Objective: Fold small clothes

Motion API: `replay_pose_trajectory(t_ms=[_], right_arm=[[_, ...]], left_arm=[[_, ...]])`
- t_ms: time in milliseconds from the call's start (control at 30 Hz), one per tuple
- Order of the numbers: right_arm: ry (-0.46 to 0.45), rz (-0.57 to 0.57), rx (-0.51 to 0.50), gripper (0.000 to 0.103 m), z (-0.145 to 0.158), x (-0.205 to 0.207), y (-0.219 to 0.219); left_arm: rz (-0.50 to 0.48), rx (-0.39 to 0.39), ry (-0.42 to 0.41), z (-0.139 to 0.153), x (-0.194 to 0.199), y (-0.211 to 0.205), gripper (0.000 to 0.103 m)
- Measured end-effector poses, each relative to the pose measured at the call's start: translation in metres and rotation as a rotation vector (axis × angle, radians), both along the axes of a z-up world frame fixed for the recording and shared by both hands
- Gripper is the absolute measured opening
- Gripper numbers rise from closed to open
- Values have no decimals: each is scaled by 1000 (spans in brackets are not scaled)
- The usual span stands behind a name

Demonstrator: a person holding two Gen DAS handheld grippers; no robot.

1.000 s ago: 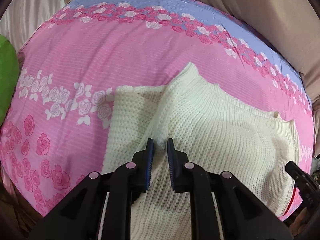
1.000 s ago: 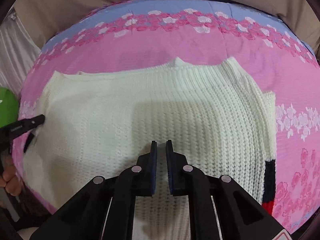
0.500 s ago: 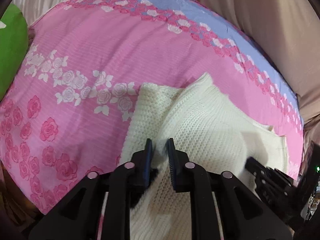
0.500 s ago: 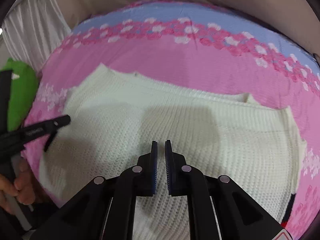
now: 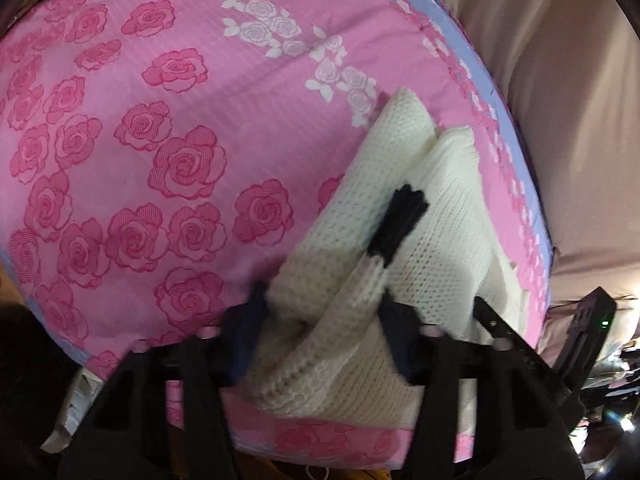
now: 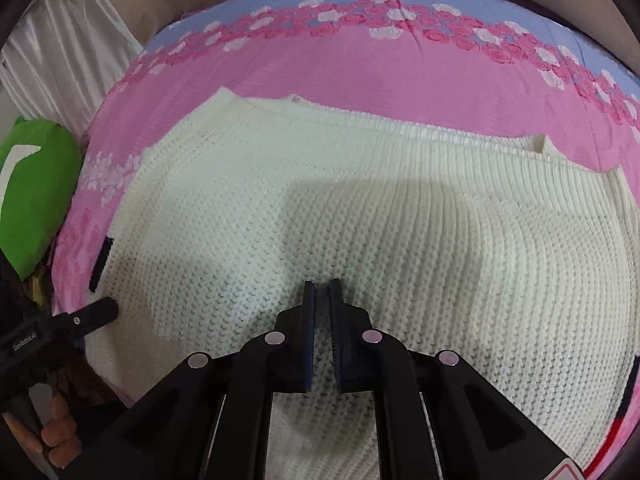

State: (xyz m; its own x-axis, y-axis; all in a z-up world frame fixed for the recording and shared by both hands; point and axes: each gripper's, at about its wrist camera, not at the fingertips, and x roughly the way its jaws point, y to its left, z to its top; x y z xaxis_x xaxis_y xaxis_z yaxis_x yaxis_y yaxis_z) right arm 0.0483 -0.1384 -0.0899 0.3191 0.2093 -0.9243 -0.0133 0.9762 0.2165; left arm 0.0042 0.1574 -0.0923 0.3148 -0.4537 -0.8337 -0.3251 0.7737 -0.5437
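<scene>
A: Lying on the bed is a cream knitted sweater (image 6: 360,216), spread flat on the pink rose bedspread (image 6: 360,64).

B: What about its near edge?

A: A bunched fold with a black stripe (image 5: 400,216) sits between the fingers of the left gripper (image 5: 320,312). Those fingers are opening, with the knit between them.

B: And the other one?

A: The right gripper (image 6: 322,300) hangs over the middle of the sweater. Its fingers are almost closed, with only a thin gap and nothing between them.

B: Anything else?

A: A green cushion (image 6: 36,196) sits by the bed's left side, near a white curtain (image 6: 68,56).
</scene>
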Motion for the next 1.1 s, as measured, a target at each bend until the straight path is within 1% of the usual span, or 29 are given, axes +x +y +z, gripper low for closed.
replay_pose_trajectory(t_ms=[33,67,167,233,267,300,333,367,400,433,467,500,533,600,633,667,700,733,767,800,833,867,900,933,967,1033,1067,1100], right_arm=[[2,8,-7,8,1,0,1],[6,18,-17,8,1,1,3],[0,34,-30,8,3,0,8],[-7,35,-29,8,2,0,9],[-10,37,-23,8,2,-1,7],[-9,37,-13,8,3,-1,6],[-5,29,5,8,6,-1,2],[-2,11,34,8,10,-4,-5],[-4,-10,56,9,15,-7,-13],[-11,-34,72,10,21,-11,-23],[-25,-64,83,10,28,-18,-38],[-38,-89,85,10,34,-25,-50],[-50,-119,84,11,39,-32,-65],[-60,-195,83,13,44,-52,-102],[-58,-233,75,14,45,-62,-120],[-55,-269,60,16,45,-74,-138],[-50,-297,52,18,45,-83,-150],[-45,-321,49,23,45,-90,-161],[-44,-346,53,30,47,-99,-172],[-50,-362,70,34,49,-105,-178],[-59,-374,99,44,52,-108,-182],[-73,-381,143,57,56,-110,-183],[-84,-383,168,63,59,-108,-181],[-102,-383,198,71,62,-105,-177],[-112,-376,218,76,63,-100,-171],[-100,-354,249,79,60,-85,-156],[-80,-347,257,79,55,-76,-148],[-50,-346,265,79,48,-67,-142]], left_arm=[[1,-22,-5,2,0,0,29],[9,-33,-26,10,-1,-1,26],[-63,-32,-117,46,0,-18,24],[-170,-16,-204,83,1,-47,24],[-244,-6,-253,103,2,-68,24],[-293,2,-283,115,1,-82,24],[-369,22,-326,129,1,-104,24],[-423,35,-353,138,0,-121,24],[-521,47,-390,148,-1,-151,24],[-581,47,-403,150,-2,-170,23],[-651,46,-406,149,-3,-192,24],[-701,50,-400,144,-5,-208,24],[-757,62,-382,135,-5,-230,24],[-852,88,-307,110,-3,-262,27],[-872,98,-273,101,-4,-268,33],[-887,99,-230,90,-2,-274,44],[-900,103,-173,79,-1,-276,50],[-894,121,-152,75,-2,-275,54],[-882,135,-158,76,-4,-273,55],[-859,149,-185,80,-4,-263,57],[-831,161,-204,85,-4,-254,69],[-798,169,-219,89,-2,-245,76],[-738,174,-244,97,0,-227,77],[-708,175,-255,101,2,-213,77],[-675,182,-261,105,6,-203,79],[-613,217,-258,108,9,-181,79],[-582,248,-257,108,11,-170,80],[-563,262,-254,105,15,-162,81]])
